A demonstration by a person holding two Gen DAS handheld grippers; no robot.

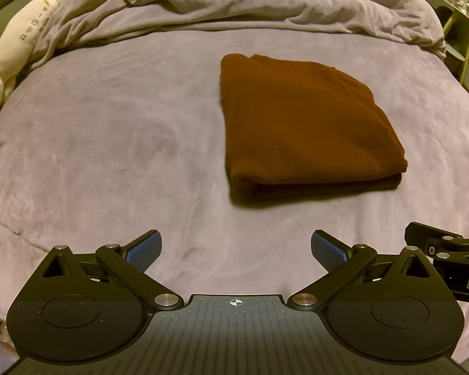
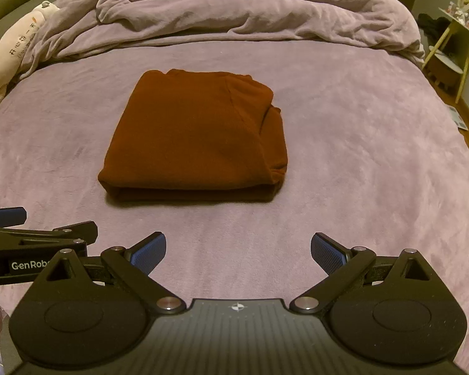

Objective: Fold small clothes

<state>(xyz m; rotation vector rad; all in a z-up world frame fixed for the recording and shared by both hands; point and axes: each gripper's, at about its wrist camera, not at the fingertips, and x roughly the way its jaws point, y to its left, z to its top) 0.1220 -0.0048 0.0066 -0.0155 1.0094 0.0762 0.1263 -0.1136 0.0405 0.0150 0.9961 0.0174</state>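
A lilac bedsheet (image 2: 344, 162) spreads wide, with a rumpled duvet (image 2: 234, 9) heaped at the far end. Mid-bed lies the rust-brown folded garment (image 2: 197, 140), nothing upon it. A white plush toy (image 2: 18, 50) with printed characters lies far left. Both the left gripper (image 1: 236, 250) and right gripper (image 2: 238, 251) hover near, jaws wide, empty; "GenRob" shows on the left one.

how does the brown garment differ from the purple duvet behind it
The brown garment is folded into a neat, flat rectangle; the purple duvet is bunched and rumpled. The garment is small and lies mid-bed; the duvet is far larger and heaped across the far end. Both rest on the purple sheet, untouched by either gripper.
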